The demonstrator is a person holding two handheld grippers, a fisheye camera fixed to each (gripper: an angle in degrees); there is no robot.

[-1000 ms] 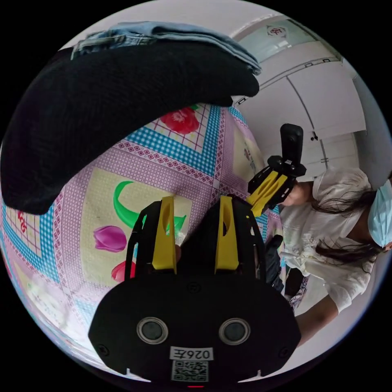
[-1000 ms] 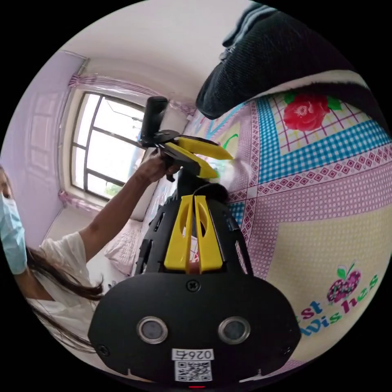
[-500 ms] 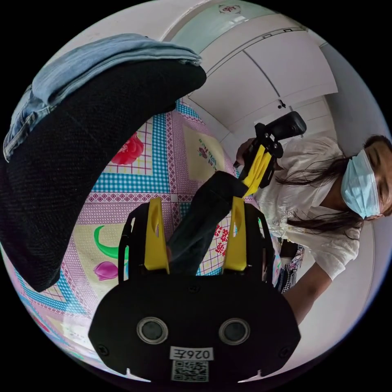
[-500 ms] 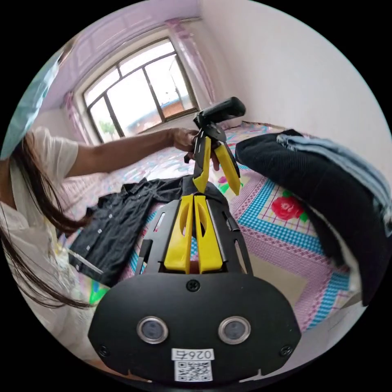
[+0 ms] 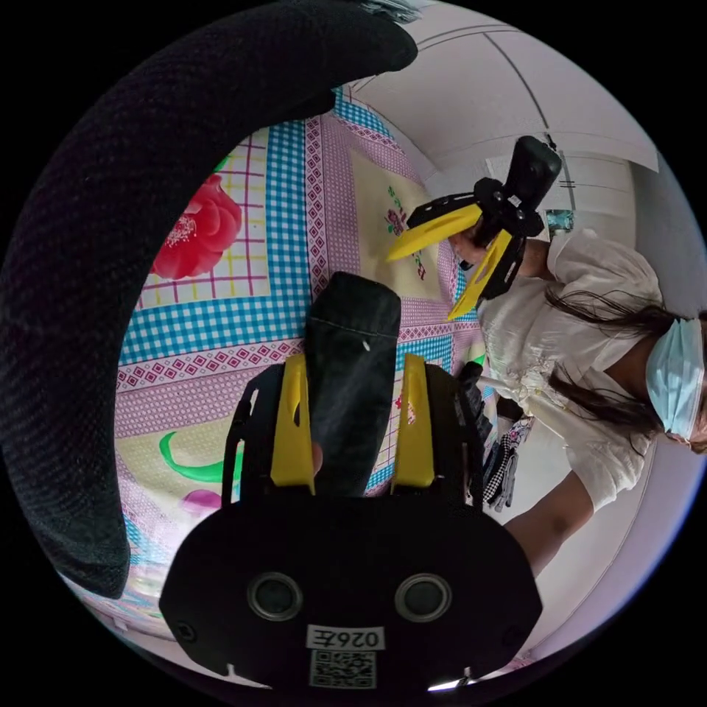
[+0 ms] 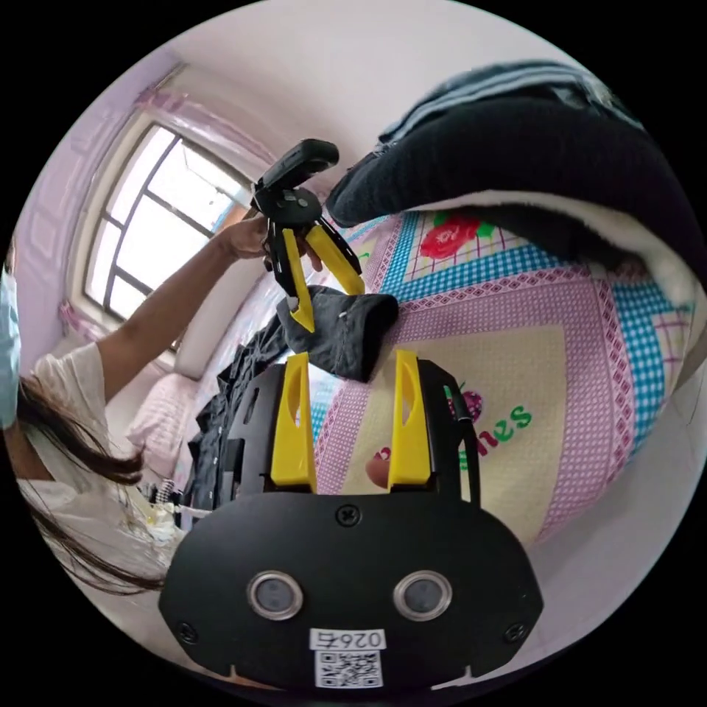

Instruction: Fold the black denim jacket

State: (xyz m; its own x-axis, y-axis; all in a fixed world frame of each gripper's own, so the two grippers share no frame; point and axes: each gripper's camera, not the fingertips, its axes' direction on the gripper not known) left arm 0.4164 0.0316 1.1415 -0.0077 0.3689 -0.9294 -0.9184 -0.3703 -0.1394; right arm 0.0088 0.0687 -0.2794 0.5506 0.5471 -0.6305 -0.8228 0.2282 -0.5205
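Left gripper (image 5: 353, 368), left gripper view: jaws spread, black denim jacket sleeve (image 5: 352, 368) lying between them, unpinched, long axis running up-frame to its cuff at centre. Right gripper (image 5: 456, 254) upper right, jaws apart, empty.

Right gripper view: own jaws spread, empty; sleeve cuff (image 6: 346, 331) just above; left gripper (image 6: 313, 283) nearer, straddling it.

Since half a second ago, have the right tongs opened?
Yes. The right tongs were shut, pads touching; now the pads stand wide apart, with the quilt visible between them and the jacket sleeve released.
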